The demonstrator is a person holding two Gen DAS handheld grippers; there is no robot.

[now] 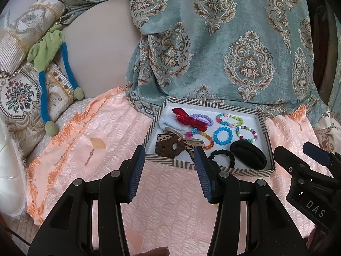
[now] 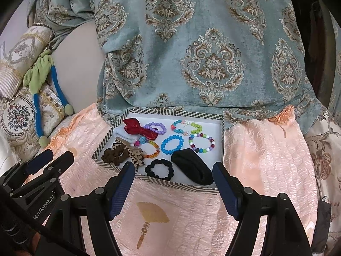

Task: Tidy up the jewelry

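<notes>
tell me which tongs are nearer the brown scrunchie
Left. The left tongs hang open just in front of the brown scrunchie, at the box's near-left corner. The right tongs are open farther right, before the black pieces.

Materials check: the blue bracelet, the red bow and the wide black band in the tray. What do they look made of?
Blue bracelet: glossy faceted beads, likely plastic or glass; they glint and look translucent.
Red bow: soft fabric with a sheen, possibly velvet; light catches its folds.
Wide black band: matte, slightly fuzzy knit or stretch fabric, no shine.
Tray: looks like printed card, striped rim, white inside.
</notes>
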